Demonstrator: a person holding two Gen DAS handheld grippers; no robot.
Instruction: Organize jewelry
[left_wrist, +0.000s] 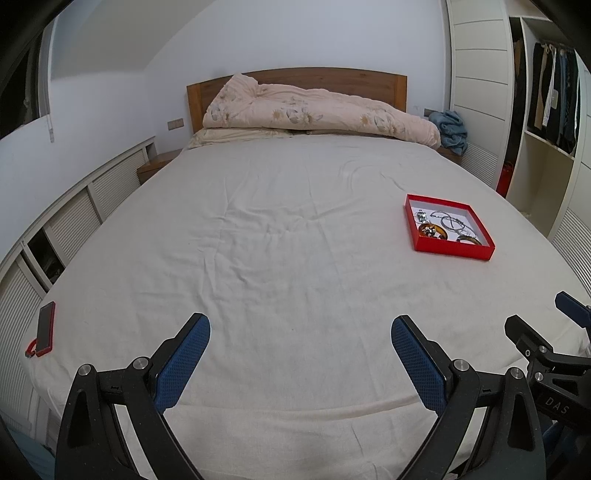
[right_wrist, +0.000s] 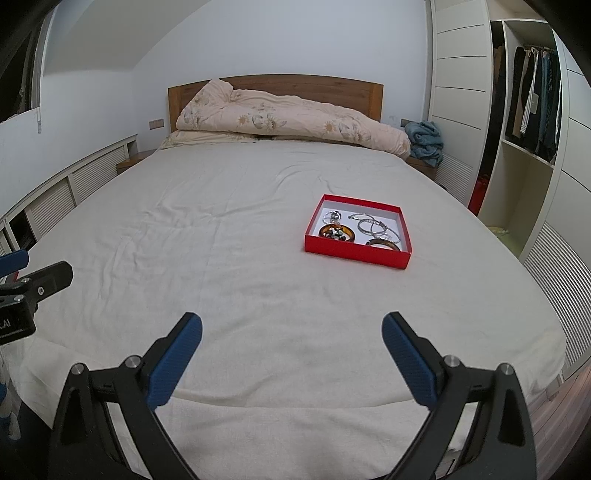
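Both grippers, left (left_wrist: 301, 332) and right (right_wrist: 291, 328), jaws apart, empty. Jewelry (right_wrist: 360, 230) lies in red box (right_wrist: 354, 254); bed (right_wrist: 240, 277) clear: task appears complete.

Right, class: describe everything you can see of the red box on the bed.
The red box is a shallow, square, lidless tray, cardboard by its look, red outside and white inside. It lies flat on the cream bedsheet, right of the bed's middle. Inside lie silver bangles, two amber-brown bangles and small beads. Neither hand-held gripper touches it.
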